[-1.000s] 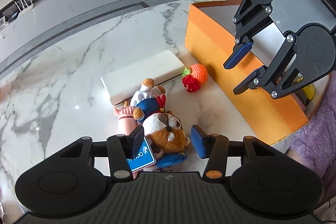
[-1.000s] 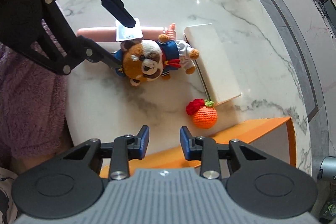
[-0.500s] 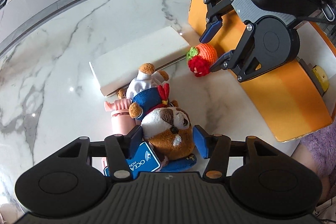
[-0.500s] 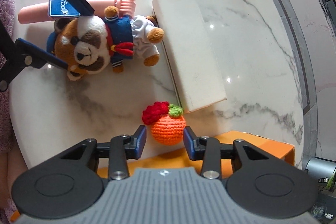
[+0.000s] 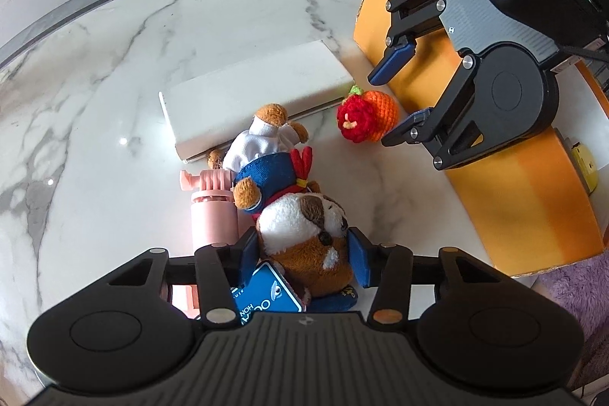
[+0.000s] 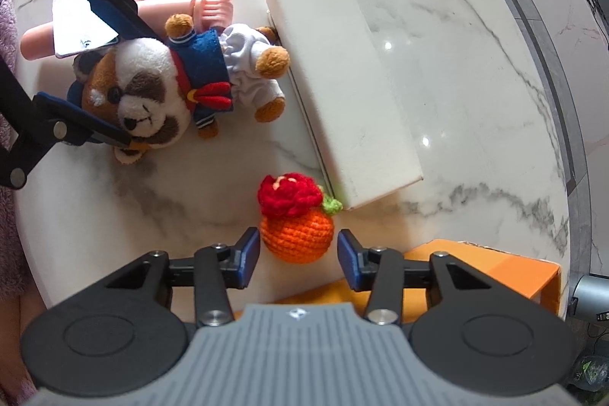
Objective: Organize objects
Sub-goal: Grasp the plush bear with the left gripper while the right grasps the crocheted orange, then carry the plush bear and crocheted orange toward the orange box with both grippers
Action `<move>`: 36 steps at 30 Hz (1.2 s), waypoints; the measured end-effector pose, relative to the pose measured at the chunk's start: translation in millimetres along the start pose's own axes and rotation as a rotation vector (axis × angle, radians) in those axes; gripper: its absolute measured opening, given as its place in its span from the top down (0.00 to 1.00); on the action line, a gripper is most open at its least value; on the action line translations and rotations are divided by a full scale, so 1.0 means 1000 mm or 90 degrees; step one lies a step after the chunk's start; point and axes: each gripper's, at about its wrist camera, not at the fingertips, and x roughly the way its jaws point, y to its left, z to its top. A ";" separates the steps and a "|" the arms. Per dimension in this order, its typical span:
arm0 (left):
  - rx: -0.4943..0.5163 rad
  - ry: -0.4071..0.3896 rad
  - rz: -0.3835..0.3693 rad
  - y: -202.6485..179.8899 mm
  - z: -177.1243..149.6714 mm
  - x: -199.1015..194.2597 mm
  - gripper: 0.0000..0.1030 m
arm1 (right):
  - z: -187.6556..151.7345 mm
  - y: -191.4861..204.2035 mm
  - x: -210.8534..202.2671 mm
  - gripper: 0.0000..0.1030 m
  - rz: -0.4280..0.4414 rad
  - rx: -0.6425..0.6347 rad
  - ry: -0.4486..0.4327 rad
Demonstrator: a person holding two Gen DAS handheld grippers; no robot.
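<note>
A plush dog in a blue sailor suit [image 5: 293,212] [image 6: 160,90] lies on the marble table. My left gripper [image 5: 302,253] is open with its fingers on either side of the plush head; whether they touch it I cannot tell. A crocheted orange with a red flower [image 6: 297,215] [image 5: 367,117] sits beside the orange box [image 5: 506,177]. My right gripper [image 6: 298,253] is open and straddles the orange. A pink cylinder [image 5: 215,215] and a blue tag [image 5: 266,295] lie next to the plush.
A flat white box [image 5: 251,101] [image 6: 342,82] lies on the table [image 5: 114,44] behind the toys. The orange box holds a yellow item [image 5: 584,164]. Purple fuzzy fabric [image 5: 571,288] is at the table's near edge. A counter and bin stand beyond.
My left gripper has moved forward so the plush head sits between its fingers. My right gripper has come down from above the box and opened around the crocheted orange.
</note>
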 end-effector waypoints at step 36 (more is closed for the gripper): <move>0.087 -0.180 -0.095 -0.140 0.049 -0.102 0.50 | -0.195 0.035 -0.148 0.59 -0.012 0.165 -0.044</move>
